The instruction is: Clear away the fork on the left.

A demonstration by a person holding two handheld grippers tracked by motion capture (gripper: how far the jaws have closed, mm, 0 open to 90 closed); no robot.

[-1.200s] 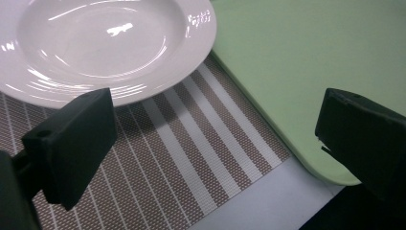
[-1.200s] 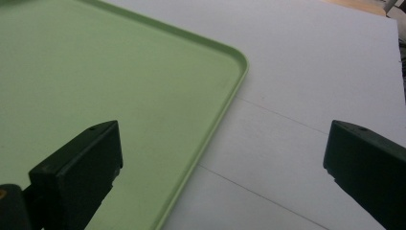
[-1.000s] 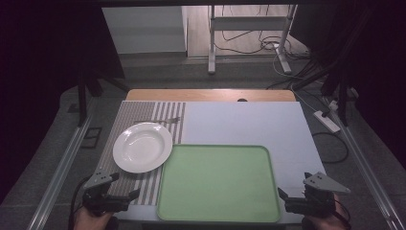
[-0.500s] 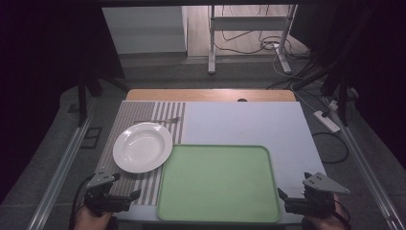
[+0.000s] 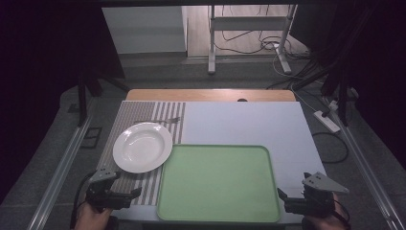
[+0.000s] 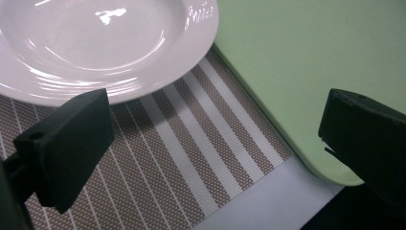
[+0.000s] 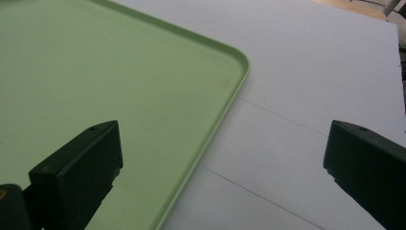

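Just ahead of the left claw (image 5: pixel 125 195), held wide, the plate (image 5: pixel 142 146) awaits gripping; the right claw (image 5: pixel 287 201), also wide, is poised beside the tray (image 5: pixel 218 184).

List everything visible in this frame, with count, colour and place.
plate: 1, white, on the mat, left of the tray, its rim at the tray's edge
tray: 1, light green, near middle of the table, nothing on it
mat: 1, brown with white stripes, left part of the table
utensil: 1, metal, on the mat behind the plate; type unclear
table: 1, pale top, wooden far edge
left gripper: 1, black, near left corner, open
right gripper: 1, black, near right corner, open
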